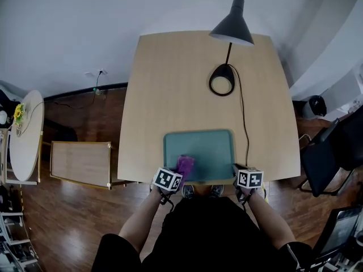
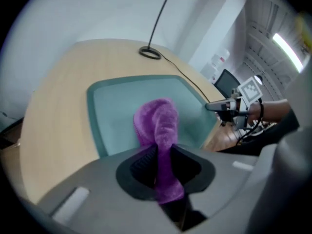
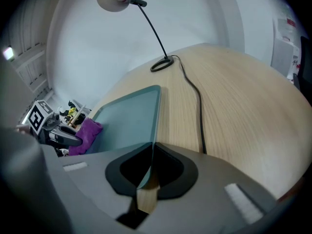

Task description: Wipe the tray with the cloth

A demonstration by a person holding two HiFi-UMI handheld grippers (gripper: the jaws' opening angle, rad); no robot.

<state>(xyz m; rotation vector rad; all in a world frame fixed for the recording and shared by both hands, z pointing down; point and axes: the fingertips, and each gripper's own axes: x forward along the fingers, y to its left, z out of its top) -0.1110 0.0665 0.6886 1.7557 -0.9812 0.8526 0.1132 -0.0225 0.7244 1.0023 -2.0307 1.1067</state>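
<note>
A teal tray (image 1: 207, 146) lies near the front edge of the wooden table (image 1: 170, 84). A purple cloth (image 1: 185, 164) rests on the tray's front left part. My left gripper (image 1: 176, 172) is shut on it, and in the left gripper view the cloth (image 2: 158, 123) bunches out of the jaws of that gripper (image 2: 163, 156) onto the tray (image 2: 122, 111). My right gripper (image 1: 239, 172) is shut on the tray's front right corner; the thin rim (image 3: 155, 126) runs between the jaws of that gripper (image 3: 147, 165). The right gripper view also shows the cloth (image 3: 87, 133) and the left gripper (image 3: 61, 134).
A black desk lamp (image 1: 232, 25) stands at the far side, its base (image 1: 222, 80) behind the tray and its cord (image 1: 245, 118) running along the tray's right side. A low wooden cart (image 1: 80, 163) and a round white table (image 1: 25, 135) stand left; a black chair (image 1: 326, 157) right.
</note>
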